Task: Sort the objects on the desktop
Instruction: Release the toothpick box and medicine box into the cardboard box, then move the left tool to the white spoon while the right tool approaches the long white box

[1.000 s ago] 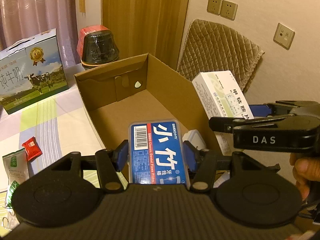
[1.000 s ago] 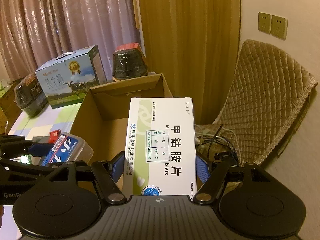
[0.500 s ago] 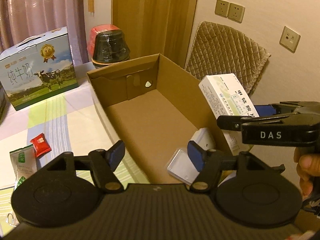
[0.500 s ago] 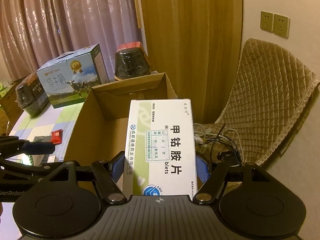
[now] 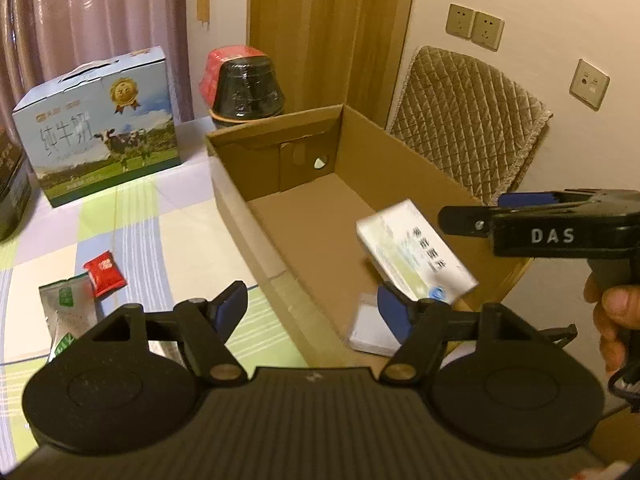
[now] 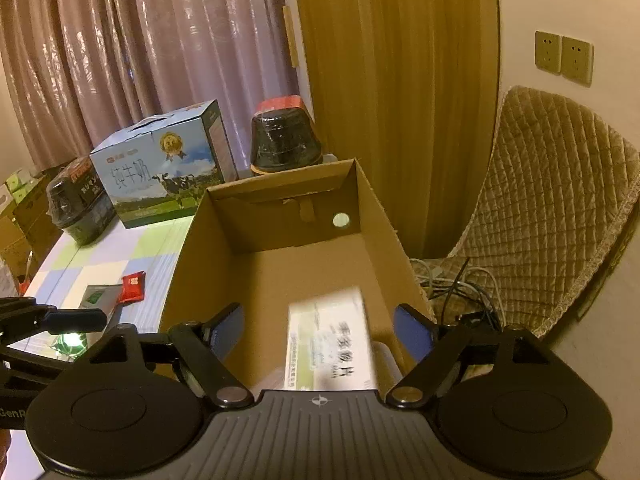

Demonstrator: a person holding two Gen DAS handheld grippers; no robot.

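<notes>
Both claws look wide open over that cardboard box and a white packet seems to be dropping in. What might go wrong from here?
1. The medicine box is blurred, apparently falling, and may land on the clear case already in the carton, ending up askew.
2. The right gripper hangs close to the left gripper near the carton's right wall, so they might bump.
3. The red packet and green pouch lie near the carton's left wall; a careless reach may nudge them.
</notes>
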